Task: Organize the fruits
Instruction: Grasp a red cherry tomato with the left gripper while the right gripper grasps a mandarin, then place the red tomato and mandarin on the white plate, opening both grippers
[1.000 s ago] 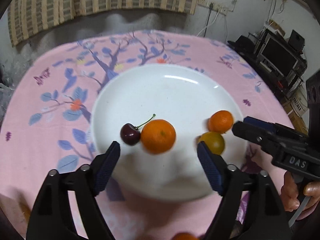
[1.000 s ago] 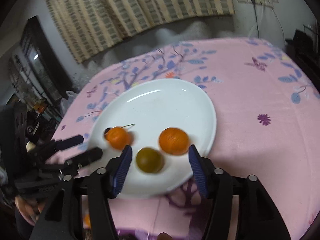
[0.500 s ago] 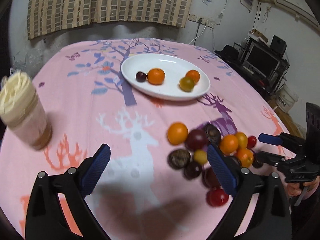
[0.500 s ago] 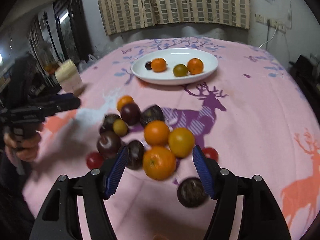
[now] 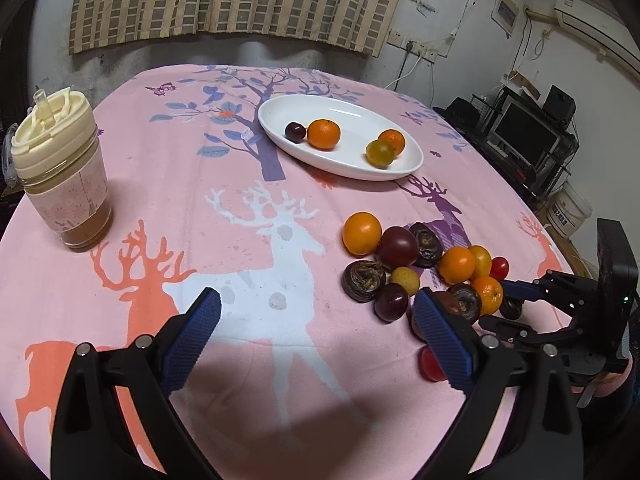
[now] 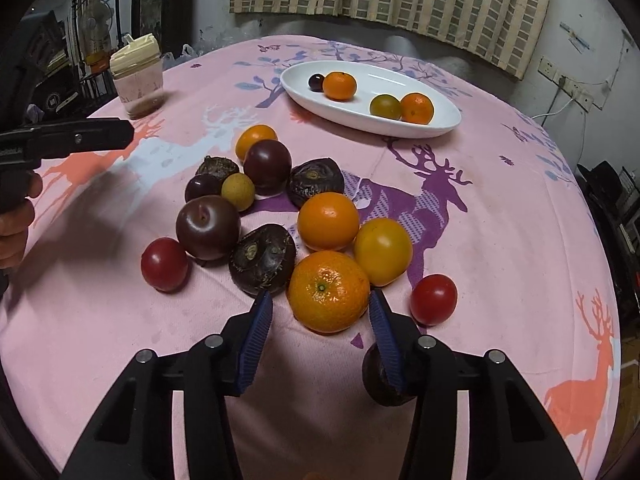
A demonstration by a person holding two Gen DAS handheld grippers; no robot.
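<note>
A pile of loose fruit (image 6: 280, 216) is seen on the pink cloth (image 6: 500, 208), and four pieces are already placed in the white dish (image 6: 440, 130) at the far side. The nearest piece is a mandarin (image 6: 329, 291), which lies at the front of the pile, touching a yellow fruit (image 6: 383, 251) on its right and very near a dark wrinkled fruit (image 6: 262, 259) on its left.

The right gripper (image 6: 322, 330) is held with its jaws apart, one blue pad on each side of the mandarin; contact is not yet seen, so nothing is grasped. The left gripper (image 5: 316, 338) is also spread wide and carries nothing; it hangs over bare cloth, left of the pile.

The mandarin is judged to be light, round and a little soft, with a dimpled peel that gives some friction to the ribbed pads. It should be taken across its widest part, at the middle height, so that it cannot roll out upward or downward. Only a mild squeeze is needed; a hard one may bruise the peel or press juice out.

Because the neighbours stand so close, the fingers must be slid in carefully, or the round fruits may be pushed and rolled away, for example the red tomato (image 6: 433, 299) near the right finger. A lidded cup (image 5: 60, 168) stands well apart and is not involved.
</note>
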